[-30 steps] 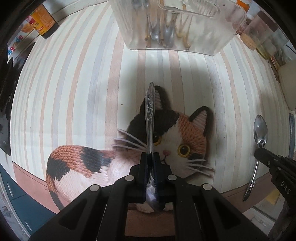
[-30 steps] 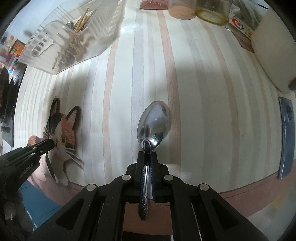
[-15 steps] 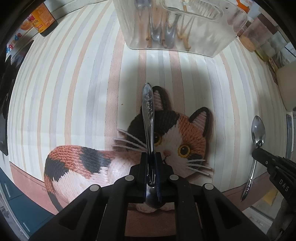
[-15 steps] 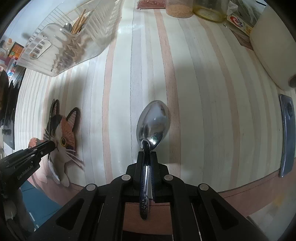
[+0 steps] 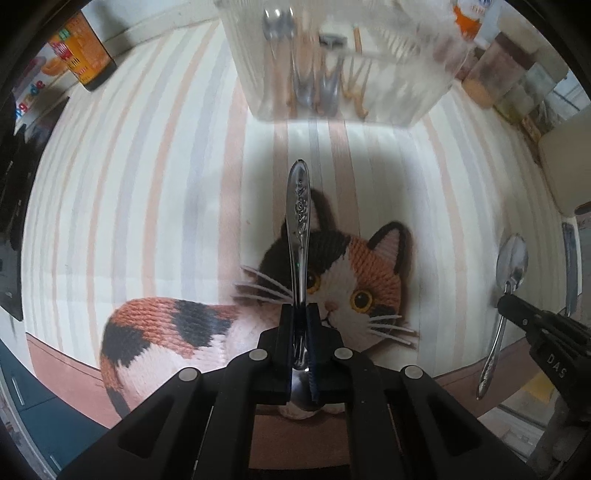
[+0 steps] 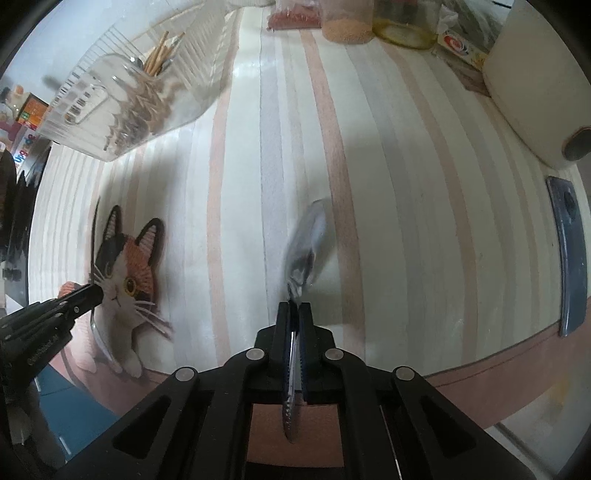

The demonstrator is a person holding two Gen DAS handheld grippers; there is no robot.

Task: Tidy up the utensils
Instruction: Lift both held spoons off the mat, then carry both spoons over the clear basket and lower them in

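My left gripper (image 5: 300,308) is shut on a metal spoon (image 5: 298,221), held by the neck with its patterned handle pointing forward toward the clear utensil holder (image 5: 340,62), above the cat-shaped mat (image 5: 369,273). My right gripper (image 6: 294,306) is shut on a second spoon (image 6: 304,251), bowl forward and motion-blurred, above the striped tablecloth (image 6: 388,221). That spoon and gripper also show at the right of the left wrist view (image 5: 511,262). The holder (image 6: 140,99) contains several utensils and chopsticks.
Jars (image 6: 347,18) and a packet stand at the table's back. A white appliance (image 6: 535,81) sits at the right, with a dark flat object (image 6: 570,254) near the right edge. An orange-labelled bottle (image 5: 83,55) stands at the far left.
My left gripper has moved forward with its spoon, so the holder looks closer. My right gripper's spoon has tilted to the right and blurs with motion.
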